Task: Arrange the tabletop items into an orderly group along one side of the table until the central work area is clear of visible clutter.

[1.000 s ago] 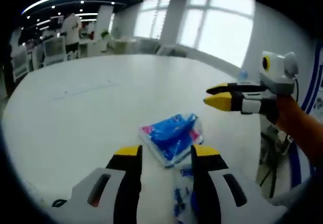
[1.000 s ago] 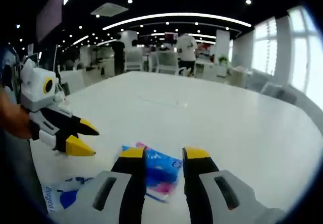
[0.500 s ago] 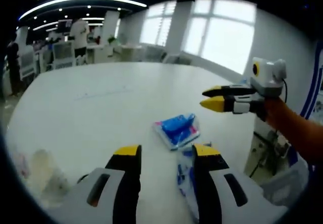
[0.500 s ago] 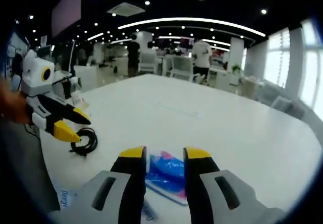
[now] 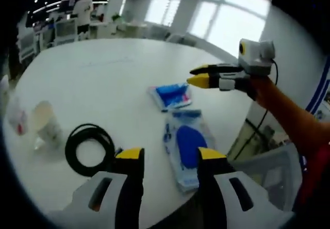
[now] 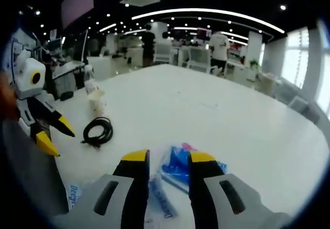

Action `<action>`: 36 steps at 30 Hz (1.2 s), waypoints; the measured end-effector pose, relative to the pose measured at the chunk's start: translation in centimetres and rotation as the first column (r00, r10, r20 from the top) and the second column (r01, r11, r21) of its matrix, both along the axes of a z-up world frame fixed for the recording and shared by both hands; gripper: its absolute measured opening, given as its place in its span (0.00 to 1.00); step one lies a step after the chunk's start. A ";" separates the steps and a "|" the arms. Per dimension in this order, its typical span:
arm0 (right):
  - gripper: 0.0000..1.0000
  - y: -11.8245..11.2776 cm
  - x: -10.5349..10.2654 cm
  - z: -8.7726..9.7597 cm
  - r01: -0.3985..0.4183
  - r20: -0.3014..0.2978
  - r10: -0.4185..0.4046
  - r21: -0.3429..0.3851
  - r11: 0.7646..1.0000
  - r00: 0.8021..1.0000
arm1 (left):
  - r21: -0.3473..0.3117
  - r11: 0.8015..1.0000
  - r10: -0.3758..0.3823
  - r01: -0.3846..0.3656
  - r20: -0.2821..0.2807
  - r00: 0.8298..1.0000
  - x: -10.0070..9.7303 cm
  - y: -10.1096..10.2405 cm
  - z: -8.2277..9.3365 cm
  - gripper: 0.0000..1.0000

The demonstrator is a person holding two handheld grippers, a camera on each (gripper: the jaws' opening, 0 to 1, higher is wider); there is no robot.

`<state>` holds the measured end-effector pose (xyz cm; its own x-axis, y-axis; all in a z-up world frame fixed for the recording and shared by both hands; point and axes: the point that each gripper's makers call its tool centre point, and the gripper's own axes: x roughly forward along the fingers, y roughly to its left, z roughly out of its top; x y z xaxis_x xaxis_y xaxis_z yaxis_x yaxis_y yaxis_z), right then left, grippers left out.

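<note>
Tools (image 5: 167, 157) (image 6: 163, 159) hover apart, jaws parted, above the table (image 5: 103, 79).

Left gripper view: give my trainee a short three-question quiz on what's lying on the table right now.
1. True or false: the black cable lies in a coil.
2. Which lies nearer the left gripper: A) the blue and pink packet, B) the clear bag with blue print?
3. Fill in: the right gripper hovers above the table, holding ____.

Key: 1 true; 2 B; 3 nothing.
</note>
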<state>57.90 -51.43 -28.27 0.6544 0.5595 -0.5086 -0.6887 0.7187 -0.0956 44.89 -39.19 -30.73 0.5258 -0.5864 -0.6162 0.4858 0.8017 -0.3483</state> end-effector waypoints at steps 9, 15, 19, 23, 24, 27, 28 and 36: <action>0.28 -1.1 -1.3 -2.4 -0.020 -0.076 0.018 -0.024 1.000 0.997 | 0.016 0.995 -0.091 0.094 -0.142 0.986 -3.5 -2.3 -2.3 0.38; 0.28 -1.6 -2.2 -3.9 -0.042 -0.124 0.037 -0.038 0.998 0.992 | 0.010 0.996 -0.084 0.089 -0.250 0.965 -5.2 -2.5 -4.4 0.38; 0.28 -1.8 -2.6 -4.9 -0.056 -0.157 0.048 -0.050 0.997 0.987 | -0.013 0.998 -0.059 0.058 -0.310 0.949 -5.9 -2.7 -5.4 0.37; 0.28 -1.8 -2.7 -5.6 -0.069 -0.182 0.058 -0.053 0.996 0.982 | -0.042 0.999 -0.041 0.028 -0.353 0.935 -6.2 -3.1 -6.0 0.36; 0.29 -1.8 -2.8 -5.9 -0.072 -0.195 0.061 -0.053 0.996 0.979 | -0.044 0.999 -0.040 0.026 -0.357 0.933 -6.2 -3.2 -6.0 0.36; 0.28 -1.9 -3.0 -6.5 -0.084 -0.218 0.069 -0.057 0.995 0.973 | -0.053 0.998 -0.040 0.022 -0.368 0.929 -6.4 -3.7 -6.2 0.36; 0.28 -1.9 -2.9 -6.7 -0.086 -0.226 0.071 -0.058 0.995 0.972 | -0.056 0.998 -0.040 0.020 -0.374 0.927 -6.4 -3.8 -6.2 0.36; 0.26 -2.1 -2.7 -8.4 -0.119 -0.293 0.094 -0.071 0.990 0.952 | -0.055 0.998 -0.034 0.014 -0.383 0.923 -6.4 -4.0 -6.9 0.35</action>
